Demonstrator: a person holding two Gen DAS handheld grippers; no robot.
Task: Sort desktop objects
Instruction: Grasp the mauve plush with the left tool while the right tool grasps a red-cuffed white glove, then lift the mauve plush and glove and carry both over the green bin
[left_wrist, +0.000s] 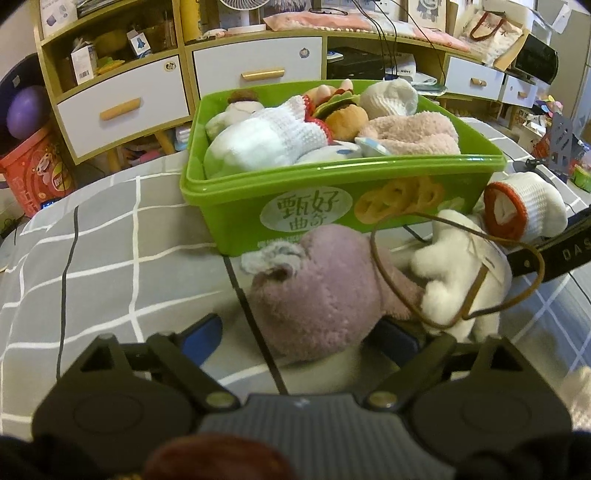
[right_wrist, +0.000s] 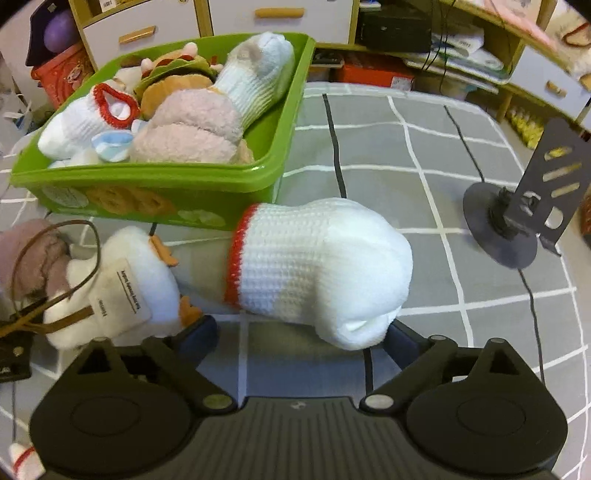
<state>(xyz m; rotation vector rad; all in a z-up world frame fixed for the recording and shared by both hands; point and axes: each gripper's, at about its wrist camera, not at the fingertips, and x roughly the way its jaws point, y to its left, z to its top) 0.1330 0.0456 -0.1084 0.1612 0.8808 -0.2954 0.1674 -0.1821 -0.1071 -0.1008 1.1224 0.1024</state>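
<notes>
Now both claws are spread wide: the left gripper (left_wrist: 303, 341) is set around a purple plush (left_wrist: 321, 295), the right gripper (right_wrist: 299, 339) around a white sock (right_wrist: 317, 269), beside the green box (right_wrist: 155, 181).

Left claw (left_wrist: 301, 338), right claw (right_wrist: 297, 338): jaws wide (both angled down).

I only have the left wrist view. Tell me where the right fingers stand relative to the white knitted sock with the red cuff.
Observer: The right gripper is open; the toe end of the white knitted sock with the red cuff lies between its fingers.
Operator: Report what lies beyond that toe.
Observer: A black metal stand on a round base, apart from the sock.
Operator: Check the white plush toy.
Observer: The white plush toy shows orange parts, like a beak and feet.
</notes>
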